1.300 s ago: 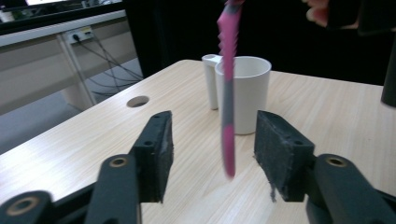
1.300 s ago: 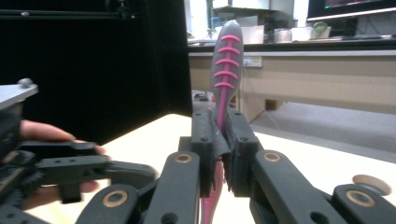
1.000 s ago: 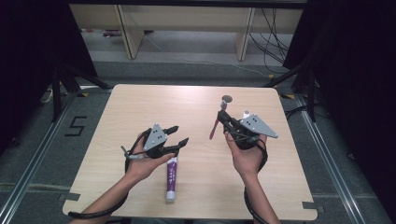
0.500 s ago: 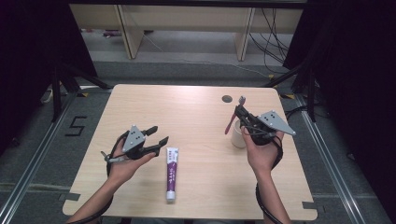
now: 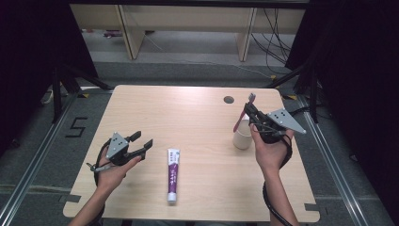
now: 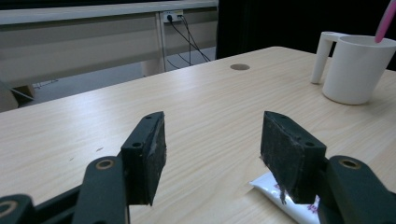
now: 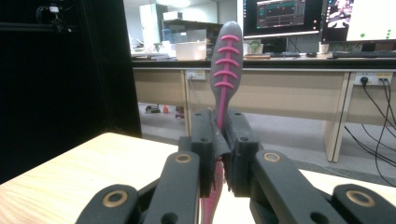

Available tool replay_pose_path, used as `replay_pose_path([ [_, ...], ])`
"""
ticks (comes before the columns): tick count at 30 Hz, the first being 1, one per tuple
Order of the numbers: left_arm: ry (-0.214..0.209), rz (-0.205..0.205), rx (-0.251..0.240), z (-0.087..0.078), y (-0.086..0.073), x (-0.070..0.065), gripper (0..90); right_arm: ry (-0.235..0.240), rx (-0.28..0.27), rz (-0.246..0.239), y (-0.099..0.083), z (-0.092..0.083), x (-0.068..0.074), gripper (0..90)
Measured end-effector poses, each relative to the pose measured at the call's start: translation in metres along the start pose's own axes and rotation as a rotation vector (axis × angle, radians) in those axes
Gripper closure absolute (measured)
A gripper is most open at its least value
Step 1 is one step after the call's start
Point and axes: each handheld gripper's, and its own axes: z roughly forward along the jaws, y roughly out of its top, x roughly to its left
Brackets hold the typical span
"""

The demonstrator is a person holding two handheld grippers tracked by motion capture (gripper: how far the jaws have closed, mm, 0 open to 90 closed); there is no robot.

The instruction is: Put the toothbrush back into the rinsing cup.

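Toothbrush (image 5: 243, 115), pink, is sitting clamped in the right gripper (image 5: 252, 113), lower end dipping into the white cup (image 5: 242, 137) near the table's (image 5: 188, 113) right edge.
Left gripper (image 5: 142, 142) is hovering with jaws spread, empty, beside the toothpaste tube (image 5: 172, 175); broad bare tabletop is lying between; tube lettering is proving unreadable.

The high view looks forward and down from above the near edge of the worktop (image 5: 197, 117), taking in all of it. The left gripper view sits low, close to the surface, facing the white cup (image 6: 357, 67), which the high view shares. The right gripper view faces level, above that cup.
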Motion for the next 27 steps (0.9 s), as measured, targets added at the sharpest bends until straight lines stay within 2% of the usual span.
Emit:
replay_pose_path([
  [5,0.017,-0.019,0.011,-0.001,-0.009,0.002,39.7,-0.008,-0.018,0.001,0.001,0.0,-0.003,84.0],
  [6,0.011,-0.021,-0.004,0.0,-0.01,0.003,39.6,-0.011,-0.018,0.003,0.002,0.0,-0.004,84.0],
  [7,0.02,-0.02,0.009,-0.001,-0.011,0.003,39.5,-0.017,-0.018,-0.004,0.002,0.0,-0.005,84.0],
  [10,0.022,-0.022,0.001,-0.001,-0.013,0.004,39.1,-0.024,-0.013,0.002,0.003,-0.002,-0.006,84.0],
  [11,0.019,-0.027,-0.015,0.0,-0.015,0.005,38.8,-0.028,-0.018,-0.003,0.003,-0.001,-0.007,83.9],
  [14,0.029,-0.027,-0.006,0.0,-0.018,0.006,38.4,-0.038,-0.018,0.002,0.005,-0.002,-0.01,83.9],
  [15,0.025,-0.03,-0.019,0.001,-0.019,0.006,38.4,-0.038,-0.038,0.004,0.005,-0.001,-0.01,83.9],
  [16,0.034,-0.031,-0.01,0.0,-0.02,0.007,38.3,-0.041,-0.021,0.001,0.006,-0.003,-0.011,83.9],
  [20,0.036,-0.035,-0.025,0.002,-0.024,0.009,38.1,-0.044,-0.03,0.002,0.007,-0.001,-0.014,84.0],
  [21,0.045,-0.035,-0.011,0.001,-0.024,0.009,38.0,-0.048,-0.031,0.001,0.007,-0.001,-0.014,84.0],
  [22,0.043,-0.036,-0.015,0.001,-0.025,0.009,37.9,-0.051,-0.034,0.012,0.007,-0.001,-0.015,83.9],
  [23,0.046,-0.038,-0.014,0.001,-0.025,0.01,37.8,-0.054,-0.038,0.001,0.008,0.0,-0.016,84.0],
  [27,0.049,-0.039,-0.022,0.001,-0.027,0.011,37.7,-0.059,-0.033,0.005,0.01,0.0,-0.018,83.9],
])
